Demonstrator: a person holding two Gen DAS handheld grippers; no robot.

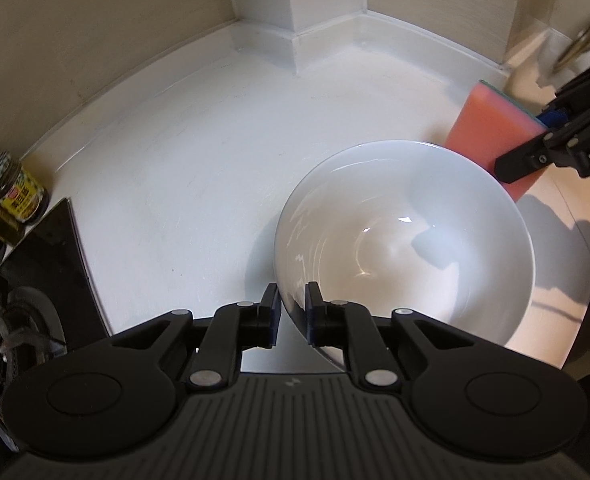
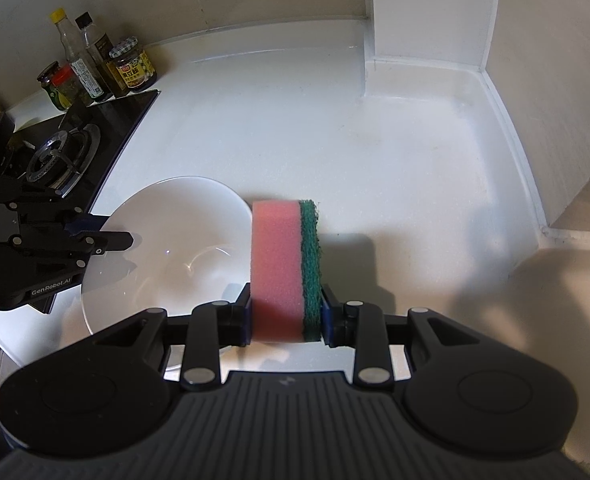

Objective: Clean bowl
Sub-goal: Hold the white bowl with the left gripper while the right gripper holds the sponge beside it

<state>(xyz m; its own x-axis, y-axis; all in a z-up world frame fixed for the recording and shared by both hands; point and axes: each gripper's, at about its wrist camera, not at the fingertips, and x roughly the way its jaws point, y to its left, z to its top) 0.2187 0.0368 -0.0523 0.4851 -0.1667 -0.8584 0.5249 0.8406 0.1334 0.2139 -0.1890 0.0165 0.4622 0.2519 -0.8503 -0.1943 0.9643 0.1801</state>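
The left gripper (image 1: 293, 312) pinches the near rim of the white bowl (image 1: 407, 248) on the counter (image 1: 183, 152). At the bowl's two o'clock, the right gripper (image 2: 286, 316) squeezes a pink-and-green sponge (image 2: 285, 264).

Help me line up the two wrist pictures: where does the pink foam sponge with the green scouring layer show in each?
Left wrist view: pink foam sponge at the right edge, behind the white ceramic bowl, held by the right gripper.
Right wrist view: sponge at centre, between that gripper's pads.
Shared landmark: the bowl.
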